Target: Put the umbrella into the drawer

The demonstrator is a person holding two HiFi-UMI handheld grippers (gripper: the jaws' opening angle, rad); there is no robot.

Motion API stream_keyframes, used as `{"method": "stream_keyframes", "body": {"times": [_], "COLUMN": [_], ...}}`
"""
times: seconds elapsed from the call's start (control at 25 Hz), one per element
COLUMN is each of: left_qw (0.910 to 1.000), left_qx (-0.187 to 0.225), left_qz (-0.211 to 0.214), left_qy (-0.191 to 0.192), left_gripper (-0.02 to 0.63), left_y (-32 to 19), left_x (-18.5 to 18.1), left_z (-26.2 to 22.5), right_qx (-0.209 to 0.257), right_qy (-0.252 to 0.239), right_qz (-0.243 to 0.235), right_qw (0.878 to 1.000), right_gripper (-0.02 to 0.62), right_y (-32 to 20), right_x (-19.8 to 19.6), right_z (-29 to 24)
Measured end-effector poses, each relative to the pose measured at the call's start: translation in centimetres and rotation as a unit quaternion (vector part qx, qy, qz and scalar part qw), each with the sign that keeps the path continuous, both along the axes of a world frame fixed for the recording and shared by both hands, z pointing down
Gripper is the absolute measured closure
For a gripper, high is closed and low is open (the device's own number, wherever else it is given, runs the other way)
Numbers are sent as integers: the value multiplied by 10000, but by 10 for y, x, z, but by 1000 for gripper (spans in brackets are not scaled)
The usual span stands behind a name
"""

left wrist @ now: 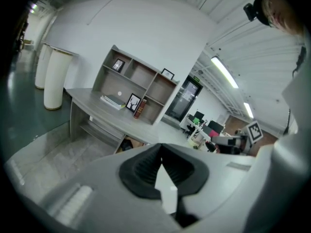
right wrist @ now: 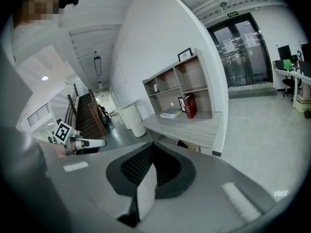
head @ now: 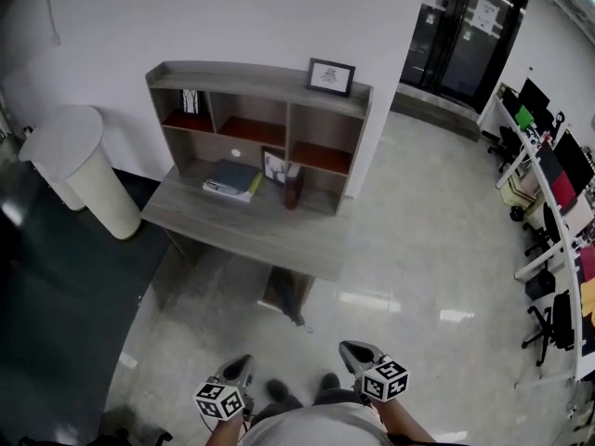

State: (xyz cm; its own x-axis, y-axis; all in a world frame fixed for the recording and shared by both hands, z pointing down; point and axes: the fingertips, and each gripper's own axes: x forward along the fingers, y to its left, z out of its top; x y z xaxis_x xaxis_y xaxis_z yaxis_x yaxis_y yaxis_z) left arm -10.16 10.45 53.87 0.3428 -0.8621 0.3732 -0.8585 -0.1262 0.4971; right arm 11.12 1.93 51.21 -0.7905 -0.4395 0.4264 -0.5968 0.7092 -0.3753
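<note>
- Umbrella not plainly in view: neither gripper has it, and nothing on the desk (head: 251, 235) looks like one.
- Likeliest candidate is a dark shape (head: 286, 297) low under the desk's right end. We cannot tell what it is, which way its long axis runs, or whether it sits in a drawer.
- That shape lies ahead of us and well apart, about midway between the two grippers, so neither hand is clearly nearer.
- Left gripper (head: 242, 364): jaws together, nothing between them.
- Right gripper (head: 353, 350): jaws together, likewise empty.
- Both are held low, close to the body, pointing toward the desk.
- On the desk: books (head: 232, 177), a red book (head: 294, 186), a hutch (head: 256, 75) with a frame (head: 331, 75) on top.
- White bin (head: 84, 170) stands left of the desk, chairs (head: 558, 319) far right; bare floor between us and the desk, so we judge the approach unobstructed.
</note>
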Motion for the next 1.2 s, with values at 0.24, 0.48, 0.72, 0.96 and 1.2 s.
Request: {"method": "stream_keyframes", "body": {"times": [0.24,0.48,0.72,0.96,1.2], "left_qw": [9995,9997,9997,9995,9993], "left_qx": [210,240,169,199,174], "left_qz": [165,-37,-192,-259,-321], "left_qy": [-180,-91,-50,-7,-20], "left_gripper": [606,606,606,606,606], "left_y": [-1,-5,-9,-19,-25], "left_x": [29,48,54,56,54], "left_z": [-18,-24,-26,-28,-28], "right_qx": [112,168,181,150,178], "right_qy": [131,68,-92,-124,-174], "right_qz": [-238,-439,-464,-491,-475], "right_qw": [9996,9989,9987,9986,9986], "right_gripper": [591,591,591,591,591], "right_y": [-5,-15,-27,-35,-46], "right_x": [21,40,46,48,46], "right_z": [-3,-9,-15,-16,-17]}}
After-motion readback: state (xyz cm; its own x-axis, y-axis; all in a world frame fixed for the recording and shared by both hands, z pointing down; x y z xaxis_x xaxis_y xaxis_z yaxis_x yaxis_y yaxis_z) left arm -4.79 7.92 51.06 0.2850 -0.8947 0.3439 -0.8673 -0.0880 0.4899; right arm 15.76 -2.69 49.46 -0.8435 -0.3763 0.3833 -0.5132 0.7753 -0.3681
